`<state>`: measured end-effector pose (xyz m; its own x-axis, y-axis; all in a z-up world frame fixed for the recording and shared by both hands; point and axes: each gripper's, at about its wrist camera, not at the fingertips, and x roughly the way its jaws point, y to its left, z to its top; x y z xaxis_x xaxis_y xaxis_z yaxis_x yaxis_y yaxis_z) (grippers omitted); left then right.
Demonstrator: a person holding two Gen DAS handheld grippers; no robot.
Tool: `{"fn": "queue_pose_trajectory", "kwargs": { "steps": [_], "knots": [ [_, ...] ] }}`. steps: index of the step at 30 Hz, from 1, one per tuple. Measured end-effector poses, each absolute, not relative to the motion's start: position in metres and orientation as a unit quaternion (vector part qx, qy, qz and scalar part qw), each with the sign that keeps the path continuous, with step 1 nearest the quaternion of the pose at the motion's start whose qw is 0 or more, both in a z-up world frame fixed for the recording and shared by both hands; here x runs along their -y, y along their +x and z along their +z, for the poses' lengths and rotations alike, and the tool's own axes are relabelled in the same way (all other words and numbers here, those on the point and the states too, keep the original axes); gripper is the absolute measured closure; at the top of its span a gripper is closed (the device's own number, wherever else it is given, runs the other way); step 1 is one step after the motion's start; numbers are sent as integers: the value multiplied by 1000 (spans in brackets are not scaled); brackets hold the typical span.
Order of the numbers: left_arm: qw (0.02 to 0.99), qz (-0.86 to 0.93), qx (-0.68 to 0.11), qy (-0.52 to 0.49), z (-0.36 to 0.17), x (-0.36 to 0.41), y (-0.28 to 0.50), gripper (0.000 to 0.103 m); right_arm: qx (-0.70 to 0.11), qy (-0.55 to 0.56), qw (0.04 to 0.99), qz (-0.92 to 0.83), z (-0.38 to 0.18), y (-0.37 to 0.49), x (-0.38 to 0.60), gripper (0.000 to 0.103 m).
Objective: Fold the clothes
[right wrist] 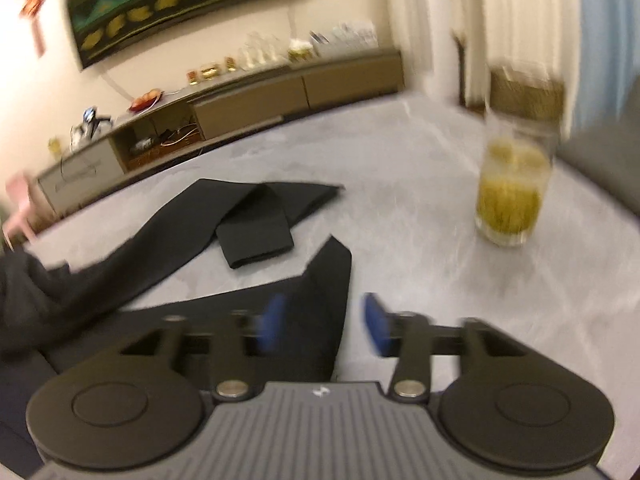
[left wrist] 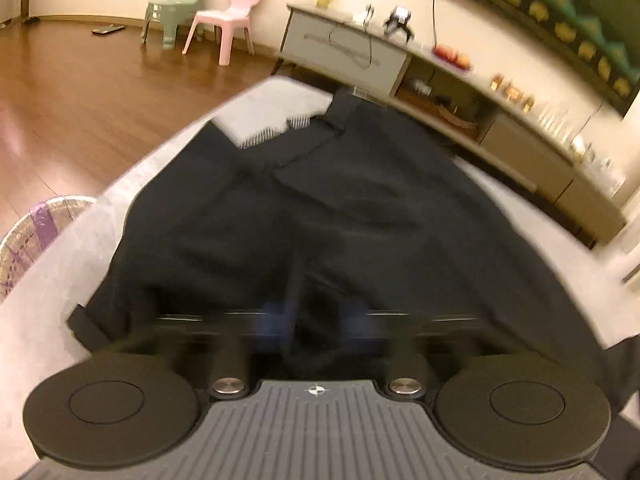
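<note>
A black garment (left wrist: 320, 216) lies spread over a grey table (left wrist: 48, 292). In the left wrist view my left gripper (left wrist: 318, 322) is over its near edge, blue pads close together with a bunch of black cloth between them. In the right wrist view the garment (right wrist: 132, 252) stretches left, with a folded sleeve or leg (right wrist: 260, 232) further out. My right gripper (right wrist: 324, 322) is open, its blue pads (right wrist: 376, 328) apart, straddling a corner of the cloth (right wrist: 320, 300). Both views are blurred.
A glass of yellow-green drink (right wrist: 512, 188) stands on the table at the right. A woven basket (left wrist: 36, 232) sits by the table's left edge. A low sideboard (left wrist: 460, 92) runs along the wall, and two small plastic chairs (left wrist: 224, 16) stand on the wooden floor.
</note>
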<state>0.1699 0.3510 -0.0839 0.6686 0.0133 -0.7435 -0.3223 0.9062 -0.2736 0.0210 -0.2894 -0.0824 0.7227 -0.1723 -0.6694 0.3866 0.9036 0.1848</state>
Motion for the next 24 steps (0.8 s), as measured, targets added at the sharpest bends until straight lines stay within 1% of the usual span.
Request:
{"fn": "queue_pose_trajectory", "kwargs": {
  "steps": [1,3,5,7,9,10,11,12,13,15,16,18,21,23,24],
  "knots": [
    [896,86,-380,-215,-79,-354,170,103,-340,149,917,-146,-82,21,286,37],
    [903,66,-340,-256,-65,-361,167,103,-348,146,918,-121,-83,24,279,36],
    [912,39,-280,-299,-32,-370,146,103,-357,145,918,-89,-84,28,272,35],
    [916,5,-216,-337,3,-382,113,103,-363,127,922,-47,-85,31,257,31],
    [914,19,-208,-347,7,-394,85,103,-376,97,922,-1,-88,33,240,30],
    [913,29,-207,-350,7,-400,72,103,-383,77,920,14,-91,34,231,32],
    [912,39,-207,-353,7,-406,58,103,-393,55,918,26,-94,35,222,35],
    [910,45,-211,-353,5,-408,58,103,-405,37,913,34,-98,37,215,44],
    [909,49,-216,-353,2,-409,61,103,-423,22,905,36,-103,40,210,65],
    [906,56,-226,-353,-5,-411,66,103,-439,-8,898,30,-108,44,203,83],
    [905,60,-231,-353,-8,-412,69,103,-438,-17,898,23,-107,46,203,99],
    [902,68,-242,-352,-14,-415,75,103,-425,-18,905,1,-98,50,210,100],
    [897,80,-257,-351,-24,-418,83,103,-345,21,937,-48,-56,54,243,100],
    [901,72,-216,-370,-7,-424,82,103,-298,50,950,-75,-31,52,265,100],
    [901,65,-194,-383,6,-423,78,103,-292,74,950,-79,-27,42,275,100]
  ]
}}
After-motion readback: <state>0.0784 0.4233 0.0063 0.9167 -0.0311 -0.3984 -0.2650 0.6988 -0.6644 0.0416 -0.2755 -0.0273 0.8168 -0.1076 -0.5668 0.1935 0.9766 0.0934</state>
